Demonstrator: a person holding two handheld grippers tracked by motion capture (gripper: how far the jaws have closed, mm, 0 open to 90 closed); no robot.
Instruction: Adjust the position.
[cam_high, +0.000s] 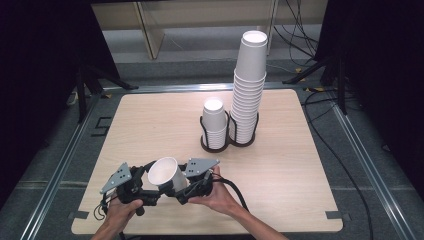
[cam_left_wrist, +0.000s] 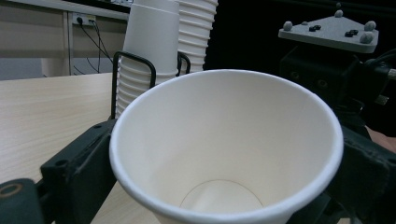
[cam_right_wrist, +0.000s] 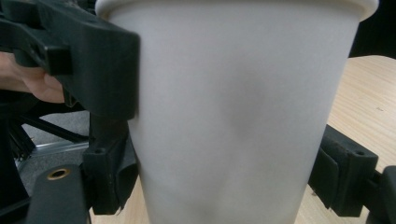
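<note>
- High view: near the front edge of the wooden table (cam_high: 150, 115), a person's two hands bring the left gripper (cam_high: 142, 192) and the right gripper (cam_high: 186, 192) together around a single white paper cup (cam_high: 165, 174). The cup is tilted, its open mouth facing up and toward the camera, wedged between the two tools. Farther back on the table stands a black wire holder (cam_high: 229, 131) with two rings: a short stack of cups (cam_high: 214, 122) sits in the left ring, and a tall stack of cups (cam_high: 249, 85) rises from the right ring and leans slightly.
- Left gripper view: I look straight into the cup's (cam_left_wrist: 224, 154) mouth, its round bottom visible deep inside. The black jaws stand at either side of its wall, just under the rim; they sit apart with the cup between them, and I cannot tell whether the pads press on it. The right gripper's body with its grey plate (cam_left_wrist: 329, 32) shows at upper right, and both stacks in the wire holder (cam_left_wrist: 133, 70) stand behind.
- Right gripper view: the cup's (cam_right_wrist: 229, 116) outer wall stands very close, showing a soft dent. This gripper's own jaws flank the cup low down at both sides and appear clamped against it. The left gripper's black jaw rests against the cup's upper left side, with a bit of the person's hand (cam_right_wrist: 32, 79) behind it.
</note>
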